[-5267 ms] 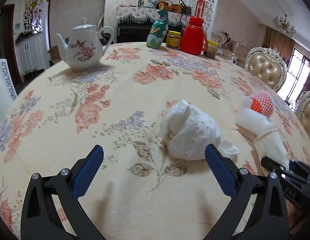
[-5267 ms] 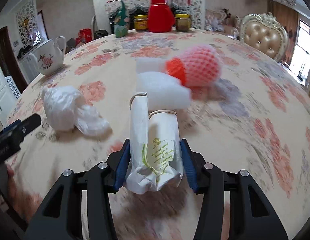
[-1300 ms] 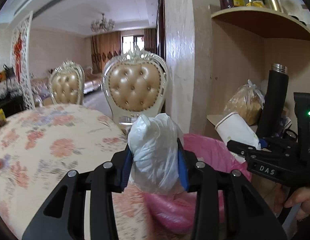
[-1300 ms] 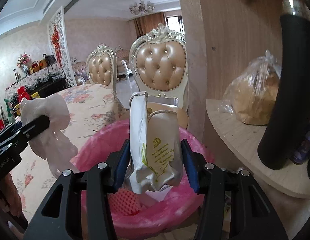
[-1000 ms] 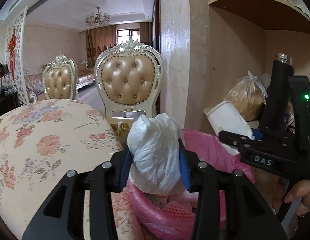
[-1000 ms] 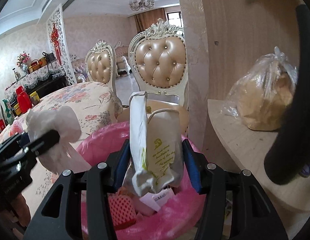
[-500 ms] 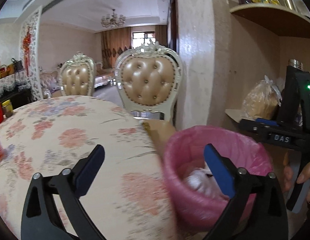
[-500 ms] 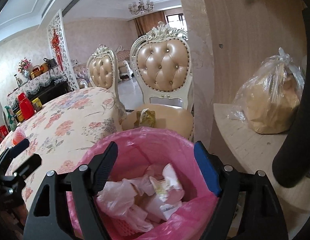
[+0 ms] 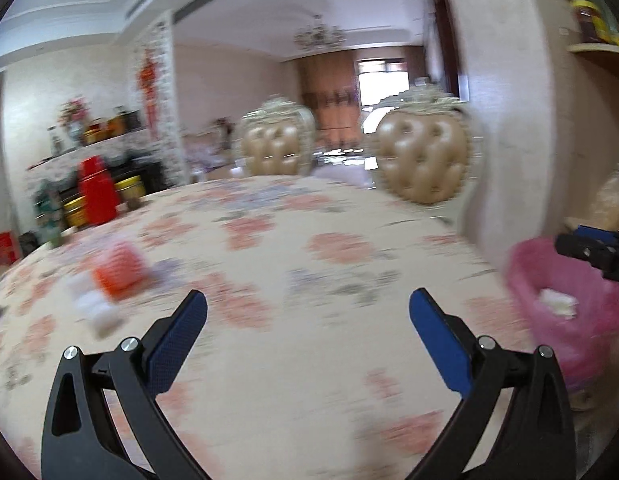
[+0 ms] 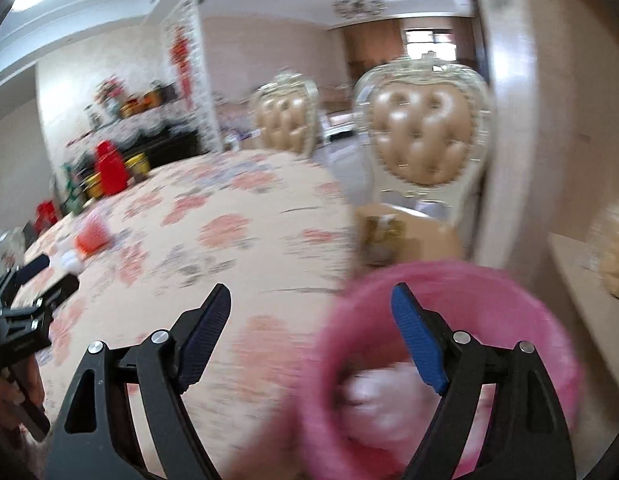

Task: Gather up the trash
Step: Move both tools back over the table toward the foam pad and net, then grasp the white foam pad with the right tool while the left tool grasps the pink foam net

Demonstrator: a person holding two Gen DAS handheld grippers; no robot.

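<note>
One pink-lined bin [image 10: 449, 364] stands just off the edge of the desk [image 10: 229, 240], below the right tool [image 10: 309, 320] in the right wrist view. Blurred white trash [image 10: 373, 396] lies inside the bin; its pieces cannot be counted. In the left wrist view the same bin [image 9: 565, 308] shows at the right edge, with a white scrap [image 9: 557, 302] in it.

Still on the desk, well apart from the bin, lies one orange foam net [image 9: 117, 270], and touching it a white foam piece [image 9: 95, 308]; motion blur hides whether that is one piece or two. The right wrist view shows the net [image 10: 92, 236] and the white foam [image 10: 71, 258] on the desk's far left part.

Both tools carry nothing. The left tool [image 9: 307, 326] stands spread wide over the flowered cloth, its two blue pads clear of everything. The right tool's jaws are opening, with nothing between them; one pad is over the desk edge, the other over the bin's rim. The left tool [image 10: 45, 272] shows at the left edge of the right wrist view, and the right tool's tip [image 9: 589, 246] over the bin in the left one.

Beyond the bin stand two tufted chairs [image 10: 423, 140], the nearer one with a small object on its seat. At the desk's far side from the bin stand one red jug [image 9: 96, 192] and two yellow-lidded jars [image 9: 129, 188].
</note>
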